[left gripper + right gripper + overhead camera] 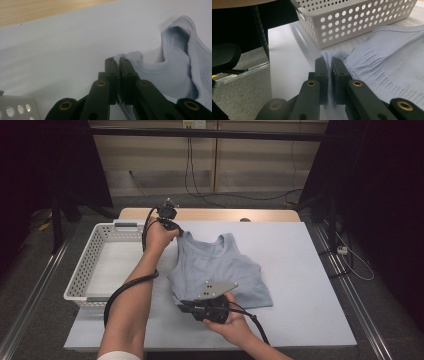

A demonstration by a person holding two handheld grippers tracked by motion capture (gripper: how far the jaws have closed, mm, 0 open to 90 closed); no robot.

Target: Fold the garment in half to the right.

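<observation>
Left gripper view puts your left gripper (117, 61) clamped tight on a shoulder strap of the pale blue tank top (180, 75), and your right gripper (329, 61) pinches the ribbed hem at the near left corner the same way. Holding both ends of one side likely lets you fold or lift it evenly. The top lies flat on the desk (300, 270), just beside the white perforated basket (95, 265).
</observation>
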